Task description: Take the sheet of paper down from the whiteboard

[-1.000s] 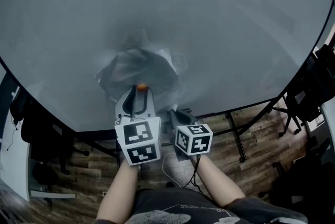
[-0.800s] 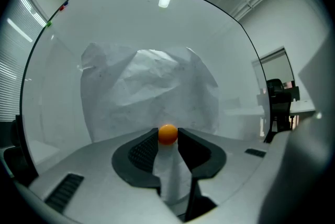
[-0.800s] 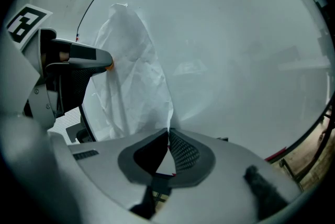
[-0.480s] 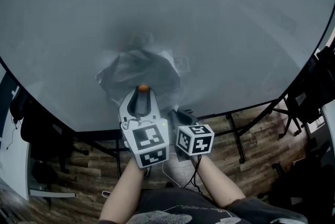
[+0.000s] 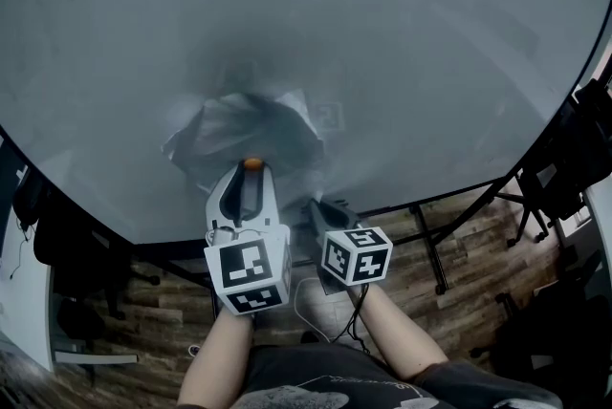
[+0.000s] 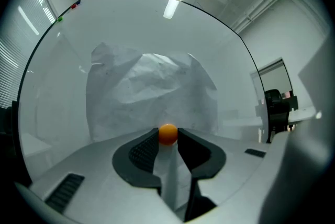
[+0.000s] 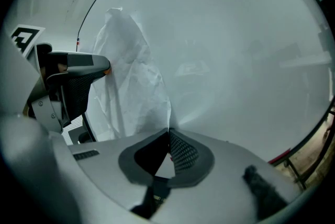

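Crumples all over the sheet of paper (image 5: 244, 125), which hangs on the whiteboard (image 5: 430, 63), pinned near its bottom edge by an orange magnet (image 6: 168, 133). L gripper (image 6: 167, 140) jaws have just been closing and sit snug on that magnet. R gripper (image 7: 168, 139) is clamped on the sheet's lower edge. Imo: pull the magnet straight off and keep R firm so nothing drops or tears.

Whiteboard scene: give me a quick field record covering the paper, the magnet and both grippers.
board: whiteboard, paper against it
paper: sheet of paper, crumpled, not yet off the board
magnet: orange magnet, round, at the paper's lower edge
left gripper: jaws have just been closing, tips on the orange magnet
right gripper: jaws together on the paper's lower right edge
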Available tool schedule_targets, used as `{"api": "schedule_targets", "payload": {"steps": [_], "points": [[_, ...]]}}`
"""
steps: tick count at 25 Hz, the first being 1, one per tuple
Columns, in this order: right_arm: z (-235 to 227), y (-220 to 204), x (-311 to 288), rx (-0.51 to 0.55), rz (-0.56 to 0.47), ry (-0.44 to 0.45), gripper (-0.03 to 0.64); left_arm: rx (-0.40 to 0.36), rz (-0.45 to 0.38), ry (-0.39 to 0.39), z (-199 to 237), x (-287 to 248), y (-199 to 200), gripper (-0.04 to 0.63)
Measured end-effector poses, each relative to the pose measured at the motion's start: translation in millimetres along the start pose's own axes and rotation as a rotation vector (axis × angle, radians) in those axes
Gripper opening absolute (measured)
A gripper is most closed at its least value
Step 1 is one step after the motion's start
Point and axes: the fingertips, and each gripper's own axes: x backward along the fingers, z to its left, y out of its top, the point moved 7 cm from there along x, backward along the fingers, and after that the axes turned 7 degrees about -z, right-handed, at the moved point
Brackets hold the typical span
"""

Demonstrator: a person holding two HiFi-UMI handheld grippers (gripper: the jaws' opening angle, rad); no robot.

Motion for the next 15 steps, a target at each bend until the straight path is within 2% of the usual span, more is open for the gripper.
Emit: {"api": "schedule_targets", "payload": {"steps": [6, 11, 15], "points": [[1, -1, 4, -0.017, -0.014, 0.030, 0.021, 0.080, 0.025, -0.019, 12, 9, -10, 0.121], [13, -10, 5, 0.004, 0.008, 0.030, 0.021, 0.095, 0.049, -0.037, 21, 32, -20, 0.121], [26, -14, 12, 0.062, 0.027, 0.026, 0.021, 0.113, 0.064, -0.050, 29, 51, -27, 0.121]]}}
